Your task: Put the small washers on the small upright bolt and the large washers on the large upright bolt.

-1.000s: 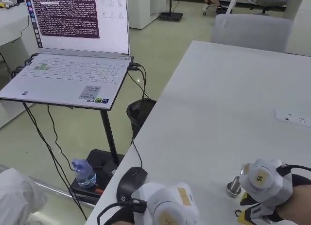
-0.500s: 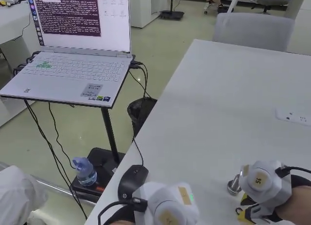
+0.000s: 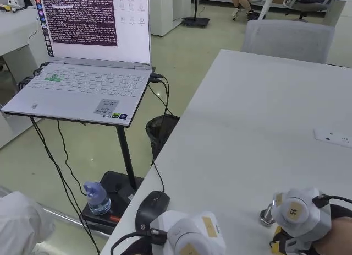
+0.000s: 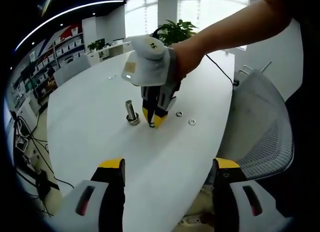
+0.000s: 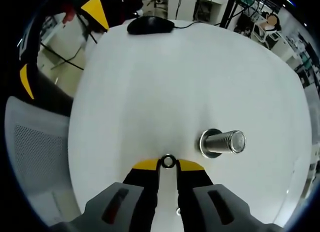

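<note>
My right gripper is shut on a metal washer, held just over the white table. An upright steel bolt with a ring around its base stands a short way to the right of the fingertips. From the left gripper view, the same bolt stands left of the right gripper, and two loose washers lie on the table to its right. My left gripper is open and holds nothing, back from the bolt. In the head view the bolt stands beside the right gripper's white body.
A black mouse with its cable lies near the table's left edge. A laptop sits on a stand left of the table. A white power strip lies at the right, and a grey chair at the far end.
The head view has shifted a little down and right. The right gripper stays beside the bolt, slightly lower. The left gripper has hardly moved.
</note>
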Available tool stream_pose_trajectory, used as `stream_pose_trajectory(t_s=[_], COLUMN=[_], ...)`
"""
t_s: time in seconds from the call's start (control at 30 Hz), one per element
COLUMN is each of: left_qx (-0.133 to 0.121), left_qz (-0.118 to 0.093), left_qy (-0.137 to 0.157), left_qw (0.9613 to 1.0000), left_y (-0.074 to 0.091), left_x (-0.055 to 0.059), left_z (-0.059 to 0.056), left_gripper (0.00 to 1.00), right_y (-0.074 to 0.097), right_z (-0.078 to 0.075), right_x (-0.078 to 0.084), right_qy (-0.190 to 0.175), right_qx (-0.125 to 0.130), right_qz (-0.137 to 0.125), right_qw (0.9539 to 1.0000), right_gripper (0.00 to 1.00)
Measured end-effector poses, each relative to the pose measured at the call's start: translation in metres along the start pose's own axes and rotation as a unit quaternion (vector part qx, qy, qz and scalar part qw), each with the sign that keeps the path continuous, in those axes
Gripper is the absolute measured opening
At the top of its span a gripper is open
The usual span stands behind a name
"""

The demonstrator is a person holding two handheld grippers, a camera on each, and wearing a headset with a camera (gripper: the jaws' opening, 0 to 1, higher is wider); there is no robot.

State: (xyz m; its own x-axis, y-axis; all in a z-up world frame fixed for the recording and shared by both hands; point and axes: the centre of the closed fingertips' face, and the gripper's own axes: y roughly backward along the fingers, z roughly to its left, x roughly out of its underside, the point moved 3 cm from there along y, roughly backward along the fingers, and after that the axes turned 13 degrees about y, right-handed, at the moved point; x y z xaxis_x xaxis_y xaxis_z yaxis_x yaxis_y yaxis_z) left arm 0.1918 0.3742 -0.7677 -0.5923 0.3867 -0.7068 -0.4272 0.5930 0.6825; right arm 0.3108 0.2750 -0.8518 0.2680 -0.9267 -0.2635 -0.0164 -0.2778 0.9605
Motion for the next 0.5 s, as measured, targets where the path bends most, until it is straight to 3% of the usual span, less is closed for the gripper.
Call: stream_pose_trajectory(t_s=[0.23,0.3,0.5], left_qx=[0.002,0.003,0.0], left_qz=[0.002,0.0,0.001], left_qy=[0.0,-0.001,0.001], left_qw=[1.0,1.0,1.0], left_y=[0.0008,0.0011,0.0022], left_x=[0.0017,0.0012,0.0014], left_z=[-0.0021,-0.0026,-0.0017], left_gripper=[0.69,0.69,0.68], right_y=[0.0003,0.0002,0.0001], right_z=[0.0007,0.0009,0.0025], right_x=[-0.0011,-0.0009,-0.0013], right_qy=[0.004,-0.014,-0.016], right_qx=[0.0,-0.001,0.003], right_qz=[0.014,0.011,0.008], right_qw=[0.9999,0.9998,0.9998], right_gripper=[0.13,0.13,0.12])
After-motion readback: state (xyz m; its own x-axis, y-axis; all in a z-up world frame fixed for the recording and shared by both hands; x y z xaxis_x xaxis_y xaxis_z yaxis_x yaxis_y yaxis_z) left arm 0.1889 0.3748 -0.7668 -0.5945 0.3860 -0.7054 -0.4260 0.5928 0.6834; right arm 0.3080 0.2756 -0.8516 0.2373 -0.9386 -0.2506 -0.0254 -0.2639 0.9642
